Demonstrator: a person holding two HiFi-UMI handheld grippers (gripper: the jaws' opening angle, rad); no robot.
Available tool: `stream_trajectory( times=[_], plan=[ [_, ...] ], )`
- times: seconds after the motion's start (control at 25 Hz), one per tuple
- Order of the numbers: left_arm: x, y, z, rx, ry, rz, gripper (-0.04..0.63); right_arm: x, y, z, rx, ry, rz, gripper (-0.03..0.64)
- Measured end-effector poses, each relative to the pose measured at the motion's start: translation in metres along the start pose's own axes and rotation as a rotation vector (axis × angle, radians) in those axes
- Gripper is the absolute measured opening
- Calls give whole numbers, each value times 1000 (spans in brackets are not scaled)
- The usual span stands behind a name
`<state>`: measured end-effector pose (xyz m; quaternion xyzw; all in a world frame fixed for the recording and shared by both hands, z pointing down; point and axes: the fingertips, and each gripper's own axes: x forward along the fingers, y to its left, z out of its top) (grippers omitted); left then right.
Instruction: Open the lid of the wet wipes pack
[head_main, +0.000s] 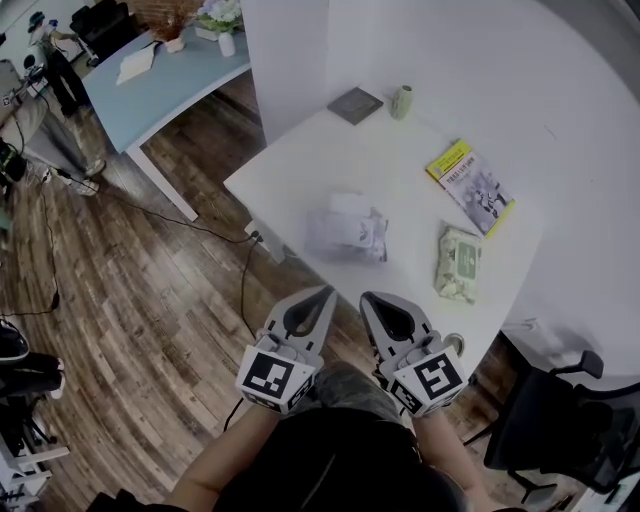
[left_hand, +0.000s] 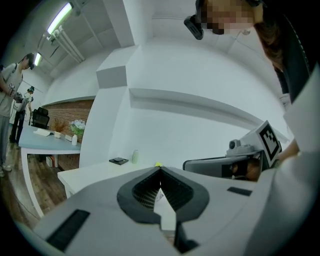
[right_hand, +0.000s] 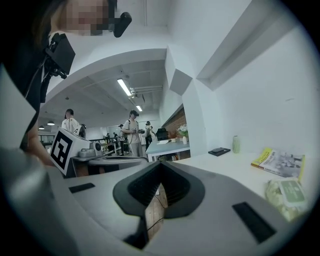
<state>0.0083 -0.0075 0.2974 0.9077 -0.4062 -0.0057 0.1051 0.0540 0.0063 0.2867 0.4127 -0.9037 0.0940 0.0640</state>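
In the head view we see our left tool (head_main: 322, 293) and right tool (head_main: 368, 298) side by side at the near edge of the surface (head_main: 400, 180). The wet wipes pack (head_main: 459, 262) lies flat ahead, to the right, well apart from both. The left gripper view shows that tool's jaws pressed together, empty. The right gripper view shows the same, with the pack low at right.

Table (head_main: 400, 170): smooth matt white top. Wet wipes pack (head_main: 459, 262): soft, wrinkled plastic film. Floor (head_main: 150, 300): wood planks, slight sheen. Booklet (head_main: 470, 186): glossy paper cover.
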Motion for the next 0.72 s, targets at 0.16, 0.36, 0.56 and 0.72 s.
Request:
stream_trajectory(
  times=[0.16,0.36,0.56,0.72],
  plan=[
    [-6,-4,-7,-17,4,2,12,-5,3,-4,11,1,1,18],
    [-10,-8,-8,-23,-5,5,12,-11,10,-7,0,6,7,18],
    [-9,-13,-9,-31,-7,0,12,-13,13,-8,-6,6,2,17],
    [-9,-14,-8,-31,6,1,12,-15,12,-5,-1,-2,-3,17]
  ],
)
